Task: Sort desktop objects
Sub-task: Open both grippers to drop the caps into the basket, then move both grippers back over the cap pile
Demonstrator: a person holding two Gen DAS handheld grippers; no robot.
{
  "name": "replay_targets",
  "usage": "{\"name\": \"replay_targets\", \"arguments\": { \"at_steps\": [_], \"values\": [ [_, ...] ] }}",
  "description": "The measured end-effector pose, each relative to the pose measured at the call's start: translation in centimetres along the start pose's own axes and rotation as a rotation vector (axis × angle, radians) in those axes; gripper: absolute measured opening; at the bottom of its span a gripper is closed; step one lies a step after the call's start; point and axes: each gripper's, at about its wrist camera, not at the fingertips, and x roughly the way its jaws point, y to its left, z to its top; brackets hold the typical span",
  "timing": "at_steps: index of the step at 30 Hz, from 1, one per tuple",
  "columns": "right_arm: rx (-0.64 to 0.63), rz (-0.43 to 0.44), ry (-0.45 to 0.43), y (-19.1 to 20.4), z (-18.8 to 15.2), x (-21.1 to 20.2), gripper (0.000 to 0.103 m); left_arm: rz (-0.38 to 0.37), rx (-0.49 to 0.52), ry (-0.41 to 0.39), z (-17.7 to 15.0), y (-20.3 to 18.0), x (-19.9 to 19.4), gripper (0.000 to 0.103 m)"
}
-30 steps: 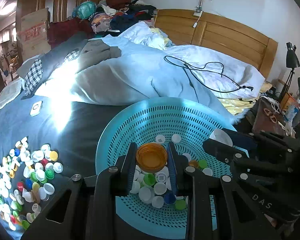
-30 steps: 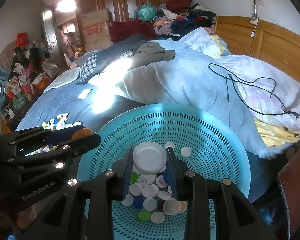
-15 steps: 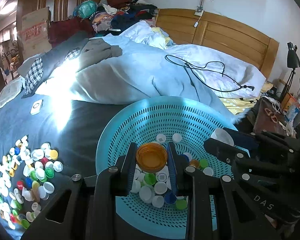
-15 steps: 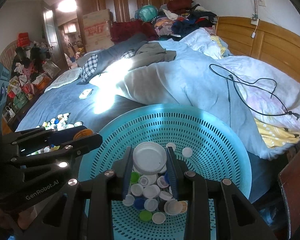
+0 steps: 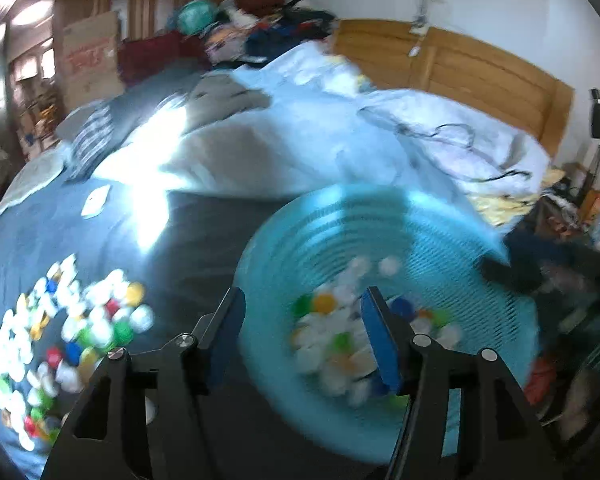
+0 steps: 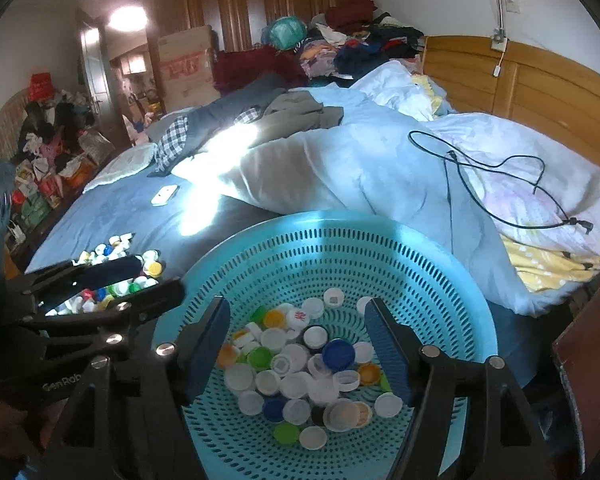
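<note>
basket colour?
Turquoise blue, perforated with slots; the basket shows sharpest in the right wrist view. The left wrist view is motion-blurred.

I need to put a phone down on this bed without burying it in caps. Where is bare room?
The dark blue sheet is bare between the loose bottle caps, the white device and the rumpled duvet. The turquoise basket has bare wall above its cap heap. It is crowded beside the basket's left edge, where the left gripper hovers.
</note>
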Motion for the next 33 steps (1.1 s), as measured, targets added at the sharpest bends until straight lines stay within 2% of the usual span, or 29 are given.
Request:
{"name": "replay_targets", "arguments": {
  "at_steps": [3,6,10,12,15,18,22,24,26,27,29,31,33],
  "values": [
    [-0.011,0.013,0.001,0.5,-0.5,0.1,0.075,0.052,-0.024,0.073,-4.3,5.2,1.5,0.054],
    [-0.011,0.026,0.010,1.0,-0.9,0.5,0.075,0.049,-0.145,0.150,-8.1,11.0,2.2,0.053],
    [-0.025,0.053,0.023,2.3,-1.1,1.3,0.075,0.083,-0.272,0.186,-12.4,17.3,1.4,0.053],
    [-0.045,0.062,0.028,3.2,-1.2,1.6,0.075,0.148,-0.323,0.202,-14.3,20.4,0.8,0.053],
    [-0.070,0.080,0.034,4.7,-1.2,2.0,0.075,0.196,-0.406,0.160,-15.8,23.9,-1.2,0.052],
    [-0.101,0.097,0.021,6.3,-1.0,1.9,0.075,0.272,-0.502,0.044,-17.3,27.2,-5.1,0.053],
    [-0.141,0.123,0.026,8.5,-1.3,2.4,0.075,0.312,-0.585,-0.027,-19.4,30.1,-8.1,0.053],
    [-0.154,0.139,0.036,9.7,-1.4,2.8,0.075,0.333,-0.605,-0.024,-20.6,31.3,-8.8,0.053],
    [-0.175,0.160,0.042,11.0,-1.8,3.1,0.075,0.378,-0.615,0.015,-21.8,32.2,-8.8,0.052],
    [-0.189,0.171,0.048,11.8,-2.0,3.3,0.075,0.358,-0.620,0.046,-22.4,32.6,-8.4,0.052],
    [-0.217,0.195,0.066,13.3,-2.6,3.7,0.075,0.328,-0.576,0.067,-22.8,31.7,-7.8,0.042],
    [-0.237,0.213,0.082,14.8,-3.3,4.2,0.075,0.296,-0.519,0.065,-22.4,29.9,-7.5,0.042],
    [-0.251,0.270,0.108,16.6,-4.3,4.7,0.075,0.251,-0.512,0.057,-22.1,28.5,-7.3,0.042]
  ]
}}
